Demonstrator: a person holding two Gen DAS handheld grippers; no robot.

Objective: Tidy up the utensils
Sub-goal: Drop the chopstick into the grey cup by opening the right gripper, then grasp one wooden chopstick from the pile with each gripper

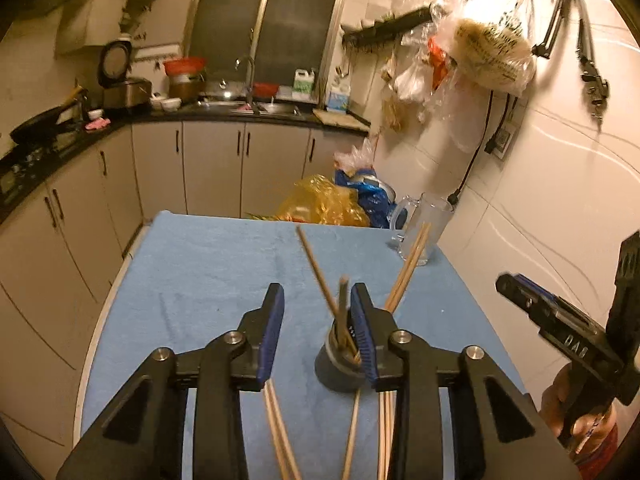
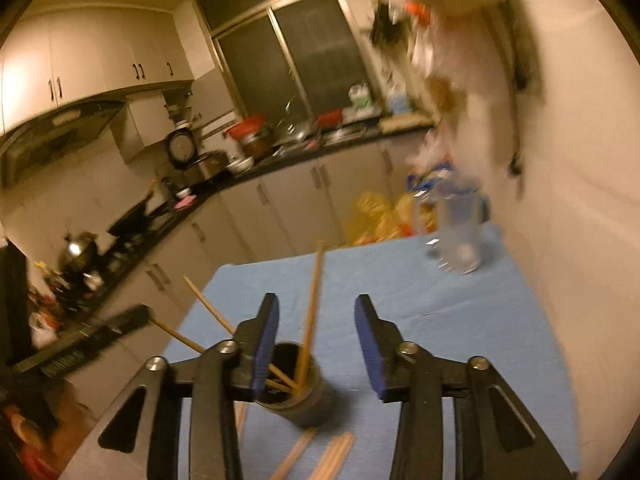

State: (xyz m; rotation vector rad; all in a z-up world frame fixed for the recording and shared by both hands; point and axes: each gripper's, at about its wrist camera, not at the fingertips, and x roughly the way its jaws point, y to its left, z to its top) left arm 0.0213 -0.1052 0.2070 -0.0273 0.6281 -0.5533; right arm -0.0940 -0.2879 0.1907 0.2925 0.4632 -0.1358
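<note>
A dark round holder cup (image 1: 338,368) stands on the blue-covered table (image 1: 208,280), with a few wooden chopsticks (image 1: 320,276) leaning out of it. It also shows in the right wrist view (image 2: 300,396) with chopsticks (image 2: 312,308) in it. More chopsticks (image 1: 280,436) lie flat on the cloth near me, and they show in the right wrist view (image 2: 332,456) too. My left gripper (image 1: 316,304) is open and empty, its right finger beside the cup. My right gripper (image 2: 316,312) is open and empty above the cup, and it shows at the right of the left wrist view (image 1: 560,312).
A clear glass mug (image 1: 424,232) stands at the table's far right corner by the tiled wall. Yellow and blue plastic bags (image 1: 332,200) lie behind the table. Kitchen cabinets and a cluttered counter (image 1: 200,112) run along the left and back.
</note>
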